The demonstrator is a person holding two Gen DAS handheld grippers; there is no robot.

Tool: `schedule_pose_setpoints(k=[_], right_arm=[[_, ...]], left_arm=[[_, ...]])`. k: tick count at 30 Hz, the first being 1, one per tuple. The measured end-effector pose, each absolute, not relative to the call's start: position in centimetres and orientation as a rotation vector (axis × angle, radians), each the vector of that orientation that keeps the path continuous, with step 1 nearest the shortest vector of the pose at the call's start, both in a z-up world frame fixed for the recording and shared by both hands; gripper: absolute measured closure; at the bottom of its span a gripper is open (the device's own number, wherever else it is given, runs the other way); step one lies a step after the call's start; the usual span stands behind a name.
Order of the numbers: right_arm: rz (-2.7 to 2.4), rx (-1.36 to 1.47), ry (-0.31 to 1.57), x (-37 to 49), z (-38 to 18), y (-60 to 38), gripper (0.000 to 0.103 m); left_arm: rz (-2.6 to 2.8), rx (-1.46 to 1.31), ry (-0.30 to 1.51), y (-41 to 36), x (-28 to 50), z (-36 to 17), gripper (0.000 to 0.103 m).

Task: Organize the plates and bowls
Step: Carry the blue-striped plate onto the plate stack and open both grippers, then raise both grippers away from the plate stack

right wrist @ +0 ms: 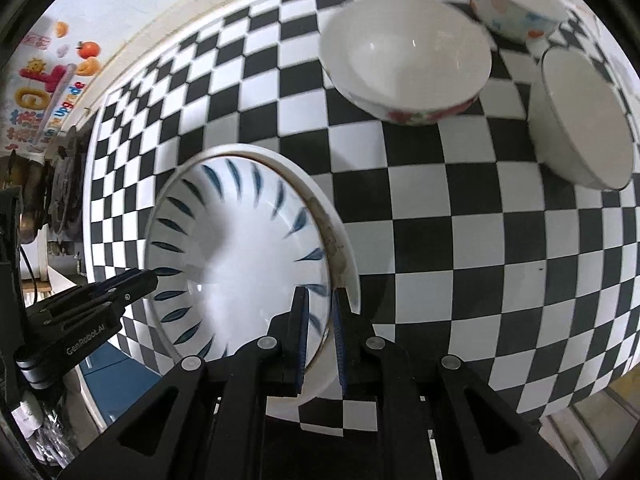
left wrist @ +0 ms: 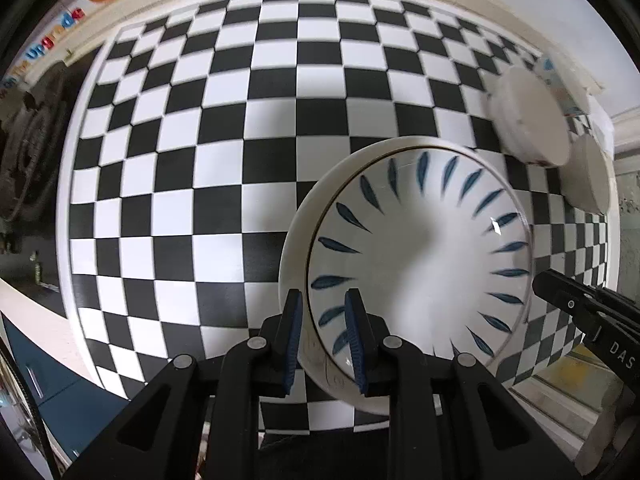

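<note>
A white bowl with blue leaf marks (left wrist: pixel 420 248) (right wrist: pixel 240 248) hangs over the checkered table (left wrist: pixel 224 128) (right wrist: pixel 480 248). A second white rim (right wrist: pixel 340 240) wraps its outside, apparently another bowl nested under it. My left gripper (left wrist: pixel 325 296) is shut on the bowl's near rim, one pad inside and one outside. My right gripper (right wrist: pixel 320 292) is shut on the opposite rim the same way. Each gripper shows in the other's view: the right gripper (left wrist: pixel 544 280) at the bowl's far side, the left gripper (right wrist: pixel 136 280) at the left.
Three other bowls stand at the table's far right: a white one with red flowers outside (right wrist: pixel 404 56), a plain white one (right wrist: pixel 584 120), and a spotted one (right wrist: pixel 512 4). The table edge and a blue cabinet (left wrist: pixel 60 400) lie at lower left.
</note>
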State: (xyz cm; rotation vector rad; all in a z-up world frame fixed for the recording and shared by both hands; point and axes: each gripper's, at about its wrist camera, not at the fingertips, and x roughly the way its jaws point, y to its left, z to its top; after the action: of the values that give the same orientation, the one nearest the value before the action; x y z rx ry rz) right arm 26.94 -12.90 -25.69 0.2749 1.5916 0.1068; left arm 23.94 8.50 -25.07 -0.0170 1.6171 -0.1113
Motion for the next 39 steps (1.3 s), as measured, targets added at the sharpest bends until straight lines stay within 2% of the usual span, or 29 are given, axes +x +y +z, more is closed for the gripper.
schedule_pose_setpoints(k=[19, 21, 23, 25, 29, 31, 33, 35, 39], right_arm=[[0.146, 0.161, 1.316, 16.2, -9.0, -8.5, 0.088], [0.148, 0.149, 1.298, 15.0, -7.6, -7.9, 0.081], [0.147, 0.144, 1.273, 13.9, -6.3, -7.6, 0.058], [0.141, 0.131, 1.248, 13.0, -5.1, -7.2, 0.043], [0.113, 0.122, 1.194, 11.5, -2.6, -7.0, 0.025], [0.096, 0.117, 1.179, 10.8, -1.6, -7.1, 0.022], [0.090, 0.115, 1.170, 10.3, -0.9, -7.2, 0.020], [0.083, 0.113, 1.154, 9.5, 0.0, -7.2, 0.019], [0.081, 0.111, 1.139, 8.5, 0.9, -7.0, 0.018]], left_arm=[[-0.171, -0.004, 1.314, 10.2, 15.6, -8.5, 0.083], [-0.173, 0.001, 1.291, 10.4, 14.6, -7.3, 0.082], [-0.176, -0.006, 1.270, 10.6, 13.6, -6.2, 0.077], [-0.171, -0.007, 1.254, 10.7, 12.8, -5.3, 0.074], [-0.164, 0.008, 1.209, 10.7, 11.4, -3.7, 0.071], [-0.167, 0.011, 1.189, 10.9, 10.9, -3.0, 0.065], [-0.177, 0.006, 1.177, 10.9, 10.4, -2.4, 0.051], [-0.183, -0.004, 1.164, 11.0, 10.0, -1.9, 0.043], [-0.180, -0.001, 1.137, 11.2, 9.3, -1.1, 0.043]])
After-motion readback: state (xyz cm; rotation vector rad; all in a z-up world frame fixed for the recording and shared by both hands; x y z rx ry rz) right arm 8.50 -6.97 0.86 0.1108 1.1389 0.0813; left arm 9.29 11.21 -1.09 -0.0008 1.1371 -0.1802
